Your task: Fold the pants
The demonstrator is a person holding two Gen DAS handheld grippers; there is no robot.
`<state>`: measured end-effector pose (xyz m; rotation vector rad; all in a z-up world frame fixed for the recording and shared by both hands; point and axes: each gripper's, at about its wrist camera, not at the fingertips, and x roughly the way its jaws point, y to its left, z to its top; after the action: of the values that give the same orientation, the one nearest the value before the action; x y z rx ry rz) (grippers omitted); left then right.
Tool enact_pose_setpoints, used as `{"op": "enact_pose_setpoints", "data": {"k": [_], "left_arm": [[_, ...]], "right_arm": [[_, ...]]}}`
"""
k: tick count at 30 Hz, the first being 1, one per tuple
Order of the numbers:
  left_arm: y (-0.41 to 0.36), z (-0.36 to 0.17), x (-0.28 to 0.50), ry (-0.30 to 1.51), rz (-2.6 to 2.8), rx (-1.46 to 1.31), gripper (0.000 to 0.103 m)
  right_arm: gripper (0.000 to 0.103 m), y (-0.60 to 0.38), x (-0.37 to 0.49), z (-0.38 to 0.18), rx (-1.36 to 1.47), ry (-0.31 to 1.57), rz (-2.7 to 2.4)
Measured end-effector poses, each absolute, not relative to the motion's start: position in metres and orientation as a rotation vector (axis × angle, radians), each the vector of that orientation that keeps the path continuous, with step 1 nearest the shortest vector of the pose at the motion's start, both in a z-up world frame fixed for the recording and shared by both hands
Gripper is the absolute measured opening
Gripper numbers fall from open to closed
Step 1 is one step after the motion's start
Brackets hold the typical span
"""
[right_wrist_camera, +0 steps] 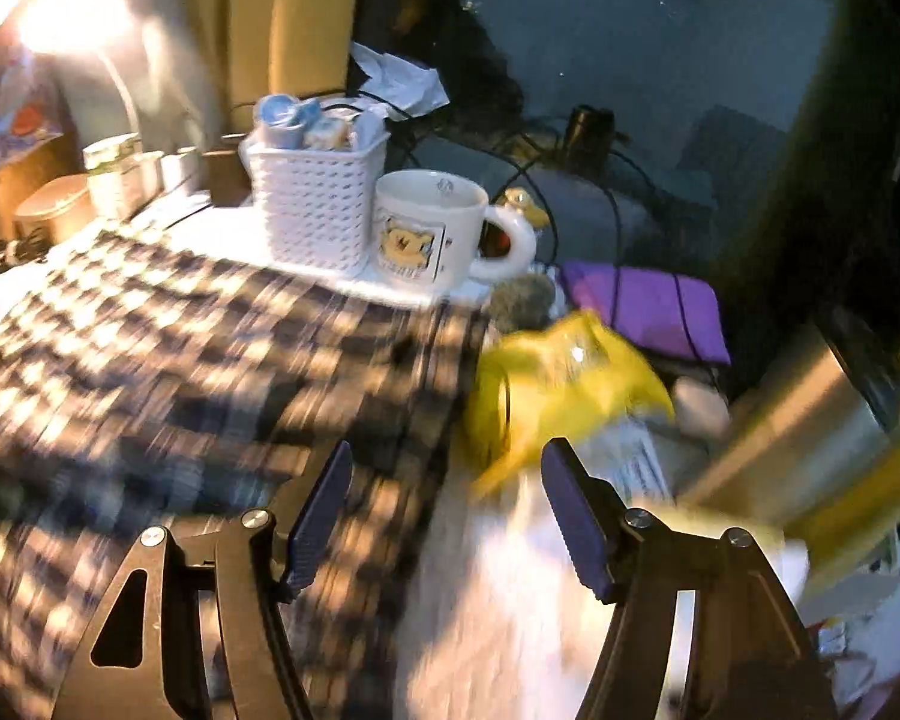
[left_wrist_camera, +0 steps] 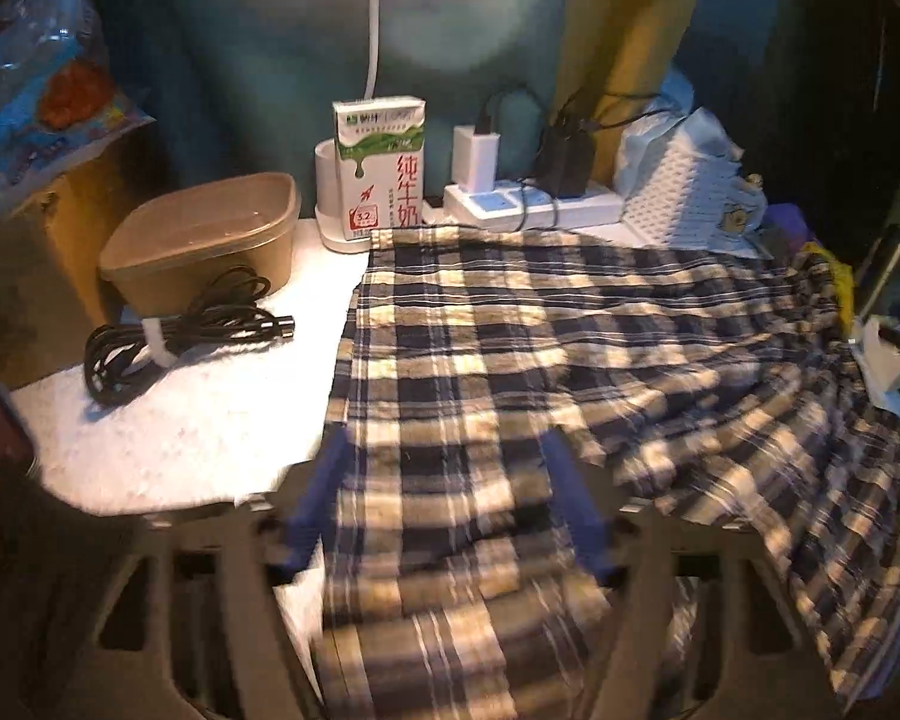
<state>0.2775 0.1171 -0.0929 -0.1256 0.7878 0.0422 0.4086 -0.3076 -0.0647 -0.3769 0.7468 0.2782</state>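
**Both grippers open over the half-folded plaid pants**

While the checked pants (left_wrist_camera: 510, 360) lay spread across the white table (left_wrist_camera: 168, 420), the step in hand looked like a release and a reach for the next fold. To do it well, each gripper would need to come clear of the cloth without dragging it, then take a fresh edge squarely so the layers stayed aligned.

At the left, a coiled black cable (left_wrist_camera: 174, 330) and a brown lidded container (left_wrist_camera: 204, 240) sat beside the fabric, with a milk carton (left_wrist_camera: 381, 174) behind its far hem. The left gripper (left_wrist_camera: 450, 504) stood with jaws apart; cloth ran between its blue pads without being pinched. Further right, the right gripper (right_wrist_camera: 447, 516) also stood wide, holding nothing, just off the pants' right edge, near a yellow bag (right_wrist_camera: 570, 384). A white basket (right_wrist_camera: 315, 210) and mug (right_wrist_camera: 432, 228) stood behind.
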Motion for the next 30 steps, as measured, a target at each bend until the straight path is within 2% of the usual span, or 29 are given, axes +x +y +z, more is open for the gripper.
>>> {"op": "enact_pose_setpoints", "data": {"k": [7, 11, 19, 26, 27, 28, 29, 30], "left_arm": [[0.095, -0.088, 0.214, 0.772, -0.006, -0.116, 0.078], [0.083, -0.089, 0.177, 0.767, -0.019, -0.104, 0.078], [0.075, -0.107, 0.106, 0.784, 0.005, -0.131, 0.078], [0.079, -0.125, 0.06, 0.804, -0.033, -0.204, 0.078], [0.079, -0.125, 0.056, 0.8, -0.052, -0.219, 0.078], [0.078, -0.126, 0.051, 0.797, -0.078, -0.239, 0.079], [0.077, -0.127, 0.049, 0.8, -0.095, -0.247, 0.081], [0.074, -0.128, 0.047, 0.806, -0.108, -0.245, 0.083]], "right_arm": [[0.068, -0.352, 0.326, -0.082, -0.283, 0.796, 0.245], [0.068, -0.38, 0.296, -0.092, -0.133, 0.83, 0.216], [0.068, -0.388, 0.278, -0.105, 0.099, 0.832, 0.23], [0.067, -0.366, 0.283, -0.127, 0.146, 0.849, 0.237], [0.063, -0.362, 0.282, -0.127, 0.137, 0.847, 0.241], [0.055, -0.359, 0.282, -0.128, 0.128, 0.843, 0.241], [0.033, -0.355, 0.28, -0.129, 0.108, 0.84, 0.235], [0.029, -0.353, 0.279, -0.13, 0.098, 0.843, 0.237]]}}
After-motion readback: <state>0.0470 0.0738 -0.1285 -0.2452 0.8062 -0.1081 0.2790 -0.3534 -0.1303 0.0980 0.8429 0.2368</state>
